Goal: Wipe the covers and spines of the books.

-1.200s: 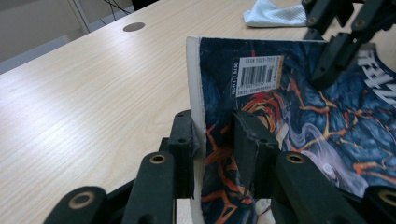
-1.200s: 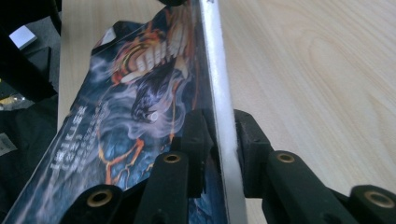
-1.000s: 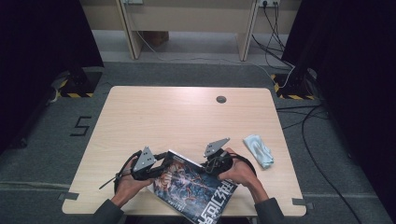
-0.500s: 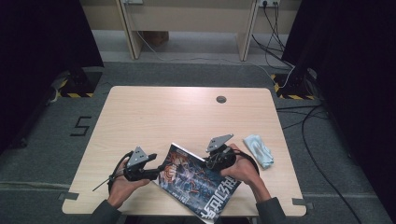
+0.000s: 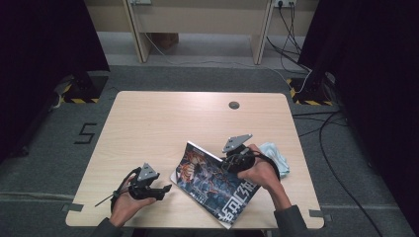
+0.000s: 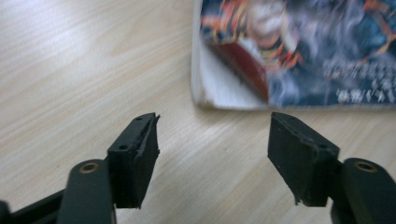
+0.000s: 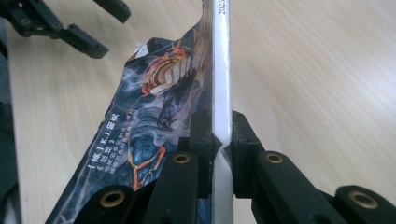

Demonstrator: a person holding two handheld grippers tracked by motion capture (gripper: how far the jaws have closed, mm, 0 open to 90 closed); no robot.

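The magazine (image 5: 213, 185) is the landmark; it lies at the near edge of the bench (image 5: 163, 128), skewed, with its right-hand edge lifted off the wood. That edge is clamped by the right tool (image 5: 231, 159), whose jaws are pressed together on the white page block and cover, as seen close up in the right gripper view (image 7: 219, 135). The left tool (image 5: 160, 190) is held just left of the magazine, clear of it; its jaws have just been opening and now stand apart with nothing between them, bare bench showing in the gap (image 6: 212, 149). The magazine's near corner (image 6: 233, 60) is seen just ahead of those jaws. A pale blue cloth (image 5: 276, 158) lies on the bench just right of the magazine, partly behind the right hand.

Step judged in hand: the magazine is being raised by one edge, the left side having been let go. The next move probably calls for the lift to be carried on by the right tool alone, the grip being kept firm so that the limp pages do not slip, and the left tool kept clear or brought back to steady the free edge.
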